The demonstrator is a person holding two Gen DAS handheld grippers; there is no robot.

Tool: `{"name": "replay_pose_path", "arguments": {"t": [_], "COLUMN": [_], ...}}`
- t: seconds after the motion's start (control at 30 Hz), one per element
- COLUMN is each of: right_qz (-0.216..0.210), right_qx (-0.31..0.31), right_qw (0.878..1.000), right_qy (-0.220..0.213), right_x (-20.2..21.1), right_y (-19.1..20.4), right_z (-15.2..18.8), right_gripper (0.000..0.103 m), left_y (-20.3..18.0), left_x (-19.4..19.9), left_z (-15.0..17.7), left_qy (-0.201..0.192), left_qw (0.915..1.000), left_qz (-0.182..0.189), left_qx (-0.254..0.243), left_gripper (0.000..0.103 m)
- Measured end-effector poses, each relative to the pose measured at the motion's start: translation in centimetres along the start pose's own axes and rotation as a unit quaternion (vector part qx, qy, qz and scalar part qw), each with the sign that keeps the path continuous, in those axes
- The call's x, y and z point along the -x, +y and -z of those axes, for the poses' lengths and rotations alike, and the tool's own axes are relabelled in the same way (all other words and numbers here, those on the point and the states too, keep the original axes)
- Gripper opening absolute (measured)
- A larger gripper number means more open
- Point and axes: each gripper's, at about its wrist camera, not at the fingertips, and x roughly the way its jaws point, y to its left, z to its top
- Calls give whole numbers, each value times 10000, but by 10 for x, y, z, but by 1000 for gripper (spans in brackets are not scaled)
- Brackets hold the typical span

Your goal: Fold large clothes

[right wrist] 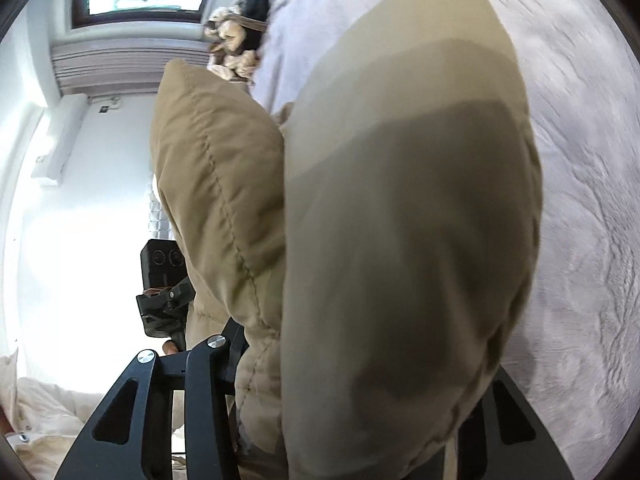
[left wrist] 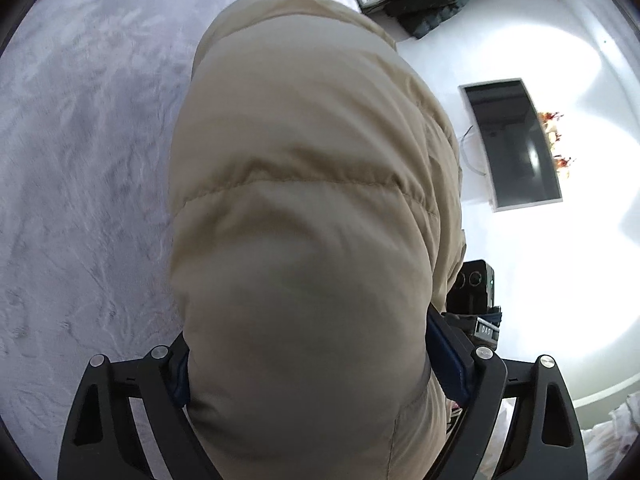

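Between the jaws of both grippers, above a pale plush bed cover, a beige quilted puffer jacket was held lifted. The left gripper was closed onto a thick padded section that filled its wide gap; the right gripper was likewise clamped on padding. The jacket's long axis ran away from both sets of jaws toward the far bed, neither hand being clearly nearer. Smooth matte shell fabric, stitched seams and puffed, compressible panels were seen.
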Motion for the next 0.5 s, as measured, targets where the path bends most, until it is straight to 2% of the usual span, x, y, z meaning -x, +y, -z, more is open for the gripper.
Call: {"name": "replay_pose_path", "arguments": {"t": [0.13,0.27,0.37,0.5], "right_qz": [12,-14,-85,-268], "right_qx": [192,368,490,569], "right_qw": [9997,9992,9987,9980], "right_qy": [-119,-133,-67,94], "right_x": [-11,-39,-71,-138], "right_y": [35,66,85,107], "right_z": [-1,-7,-17,-40], "right_gripper": [49,49,49,48], "left_y": [5,22,40,80], "left_x": [38,93,135,189], "left_z": [-11,-35,-64,-105], "left_qy": [-146,-333,-507,-827], "left_qw": [9998,9993,9985,9955], "left_qz": [120,39,-139,-435], "left_qx": [-84,-176,-180,-153], "left_gripper": [91,91,91,91]}}
